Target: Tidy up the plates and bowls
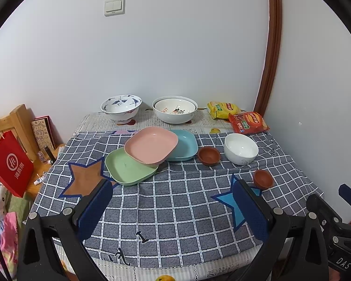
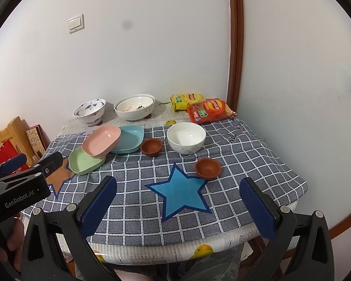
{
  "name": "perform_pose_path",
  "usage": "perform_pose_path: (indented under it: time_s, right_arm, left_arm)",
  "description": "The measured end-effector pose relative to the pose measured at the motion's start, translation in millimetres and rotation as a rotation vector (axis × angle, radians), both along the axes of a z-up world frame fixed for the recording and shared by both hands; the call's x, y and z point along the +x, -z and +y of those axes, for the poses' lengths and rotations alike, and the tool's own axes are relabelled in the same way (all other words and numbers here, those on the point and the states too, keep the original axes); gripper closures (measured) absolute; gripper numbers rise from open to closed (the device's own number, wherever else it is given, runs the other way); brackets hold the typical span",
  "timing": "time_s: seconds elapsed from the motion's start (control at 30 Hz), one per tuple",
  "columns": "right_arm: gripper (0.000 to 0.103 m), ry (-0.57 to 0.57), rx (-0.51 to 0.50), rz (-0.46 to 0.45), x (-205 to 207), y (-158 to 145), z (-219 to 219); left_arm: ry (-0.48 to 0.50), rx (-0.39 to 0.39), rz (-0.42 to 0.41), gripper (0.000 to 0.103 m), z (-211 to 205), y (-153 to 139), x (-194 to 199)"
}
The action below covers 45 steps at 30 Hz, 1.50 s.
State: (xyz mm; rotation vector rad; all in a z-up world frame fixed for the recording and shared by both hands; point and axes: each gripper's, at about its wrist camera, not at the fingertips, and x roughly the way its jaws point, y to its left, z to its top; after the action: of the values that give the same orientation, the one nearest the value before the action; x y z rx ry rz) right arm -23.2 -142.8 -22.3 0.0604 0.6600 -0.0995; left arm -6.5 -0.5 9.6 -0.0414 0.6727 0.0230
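1. While both hover empty, the left gripper point(image 1: 173, 208) and right gripper point(image 2: 177, 206) gape wide.
2. Ahead of them, pink plate point(image 1: 151, 148) overlaps green plate point(image 1: 128, 169) and blue plate point(image 1: 184, 145).
3. White bowl point(image 2: 186, 137) sits beyond the right gripper.

the checked tablecloth point(image 1: 175, 201) looks like matt woven cloth. on it, the pink plate point(image 1: 151, 148) and green plate point(image 1: 128, 167) seem smooth satin plastic, the white bowl point(image 1: 241, 148) glossy ceramic. beyond the cloth's far edge, shiny foil snack packets point(image 1: 248, 121).
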Motion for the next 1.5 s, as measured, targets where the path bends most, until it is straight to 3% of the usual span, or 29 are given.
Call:
perform_pose_path:
  time_s: [1.17,1.5]
  right_arm:
    - [0.000,-0.012,0.018,-0.013,-1,-1,8]
    - [0.000,-0.018,0.003,0.034,20,14,11]
  left_arm:
    - [0.000,0.008,-0.014,0.000,6,-2,-3]
    - [0.020,-0.002,-0.005,0.000,7,5,10]
